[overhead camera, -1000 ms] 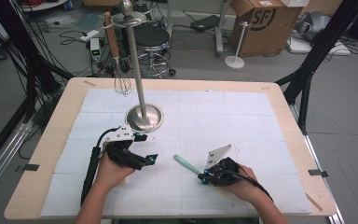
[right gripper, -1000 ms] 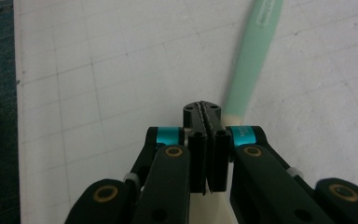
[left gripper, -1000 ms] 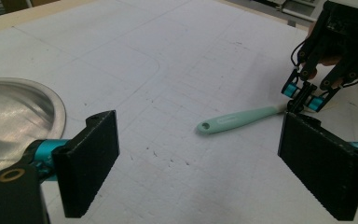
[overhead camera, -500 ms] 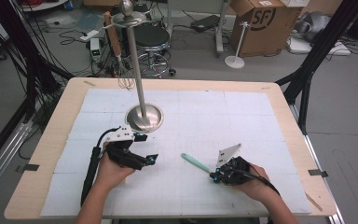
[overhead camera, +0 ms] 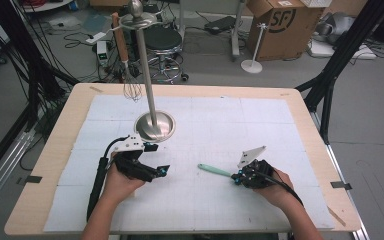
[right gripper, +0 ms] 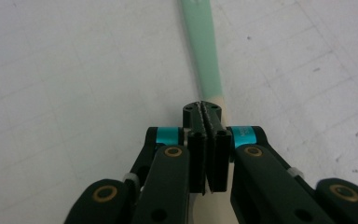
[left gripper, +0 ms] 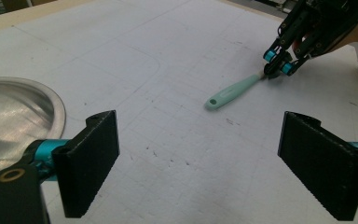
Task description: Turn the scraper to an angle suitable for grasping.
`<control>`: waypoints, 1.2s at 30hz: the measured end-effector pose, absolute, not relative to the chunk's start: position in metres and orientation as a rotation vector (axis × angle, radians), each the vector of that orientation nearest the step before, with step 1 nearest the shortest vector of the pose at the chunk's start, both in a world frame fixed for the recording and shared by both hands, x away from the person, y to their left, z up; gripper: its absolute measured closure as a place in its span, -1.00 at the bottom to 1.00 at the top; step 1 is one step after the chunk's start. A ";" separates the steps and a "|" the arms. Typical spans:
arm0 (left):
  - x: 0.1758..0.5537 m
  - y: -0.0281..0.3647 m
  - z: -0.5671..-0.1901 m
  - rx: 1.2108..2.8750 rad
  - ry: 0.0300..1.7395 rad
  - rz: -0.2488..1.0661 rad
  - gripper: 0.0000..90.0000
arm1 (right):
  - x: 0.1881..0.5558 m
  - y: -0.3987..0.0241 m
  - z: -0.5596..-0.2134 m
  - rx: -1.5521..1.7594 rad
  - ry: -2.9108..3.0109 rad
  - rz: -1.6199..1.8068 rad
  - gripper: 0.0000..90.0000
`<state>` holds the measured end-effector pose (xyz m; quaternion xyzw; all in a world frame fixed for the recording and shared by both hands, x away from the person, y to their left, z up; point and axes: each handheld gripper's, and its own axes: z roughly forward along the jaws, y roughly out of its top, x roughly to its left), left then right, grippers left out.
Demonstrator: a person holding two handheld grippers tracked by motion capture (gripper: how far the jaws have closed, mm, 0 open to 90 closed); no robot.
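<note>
Mint-green spatula handle (overhead camera: 214, 170) lies on the white table (overhead camera: 260, 125), its end clamped in the right gripper (overhead camera: 236, 178). From the left gripper (left gripper: 198, 163), jaws spread wide and empty. Right gripper's view: jaws pinched tight on the spatula.

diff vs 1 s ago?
The right gripper, shut on the mint-handled utensil, has dragged it rightward across the white mat. The left gripper stayed open beside the metal stand; the whisk kept hanging.
</note>
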<state>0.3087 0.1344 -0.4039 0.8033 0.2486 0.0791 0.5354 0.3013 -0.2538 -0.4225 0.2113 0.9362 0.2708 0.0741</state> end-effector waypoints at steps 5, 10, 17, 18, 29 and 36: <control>0.309 0.134 -0.404 1.915 0.593 0.188 -0.71 | 0.301 -0.248 -0.419 0.617 2.791 0.921 0.93; 0.309 0.134 -0.404 1.915 0.592 0.186 -0.71 | 0.305 -0.246 -0.414 0.649 2.721 0.976 0.93; 0.308 0.135 -0.404 1.914 0.592 0.187 -0.71 | 0.318 -0.250 -0.419 0.738 2.651 0.920 0.94; 0.308 0.135 -0.403 1.913 0.595 0.186 -0.71 | 0.319 -0.251 -0.421 0.753 2.652 0.906 0.94; 0.308 0.135 -0.403 1.914 0.591 0.189 -0.71 | 0.310 -0.255 -0.428 0.760 2.699 0.845 0.99; 0.307 0.134 -0.403 1.911 0.596 0.185 -0.71 | 0.300 -0.257 -0.429 0.755 2.708 0.879 0.99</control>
